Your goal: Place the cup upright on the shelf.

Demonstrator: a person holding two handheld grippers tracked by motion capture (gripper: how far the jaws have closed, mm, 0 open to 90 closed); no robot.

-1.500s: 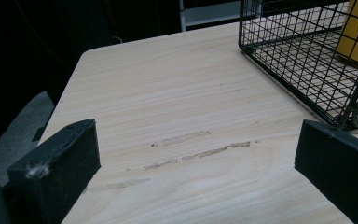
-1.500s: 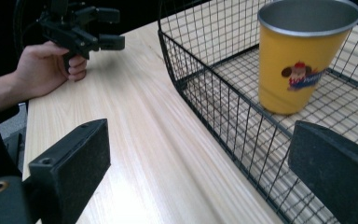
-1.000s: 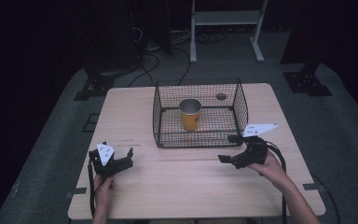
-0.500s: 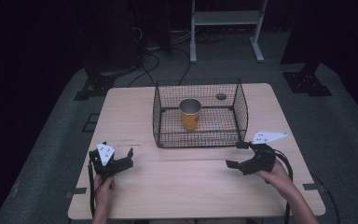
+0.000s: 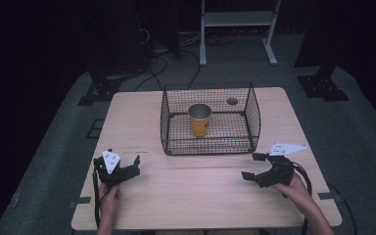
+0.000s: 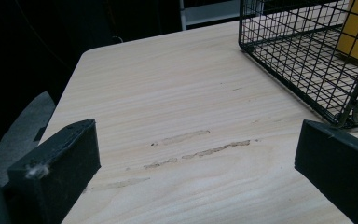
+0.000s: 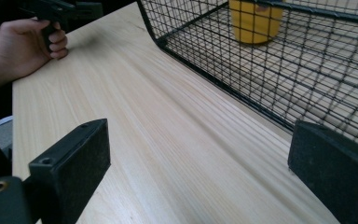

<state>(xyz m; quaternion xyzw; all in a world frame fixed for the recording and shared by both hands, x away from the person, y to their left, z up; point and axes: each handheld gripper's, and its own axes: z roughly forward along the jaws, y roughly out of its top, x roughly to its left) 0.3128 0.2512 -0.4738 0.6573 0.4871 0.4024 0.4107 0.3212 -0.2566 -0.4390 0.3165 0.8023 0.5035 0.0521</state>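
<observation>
Since the earlier frames the right gripper (image 5: 254,166) has drawn back from the front right corner of the black wire mesh basket (image 5: 210,144) toward the person's side of the table and now sits near the right edge; the left gripper (image 5: 121,165) has stayed where it was, near the front left. Nearest are these two grippers, each held in one hand, both with jaws spread apart and nothing between them, over the bare light wooden table (image 5: 191,196). Farther off stands the one basket, and inside it one yellow metal-rimmed cup (image 5: 199,119), upright near the middle.
</observation>
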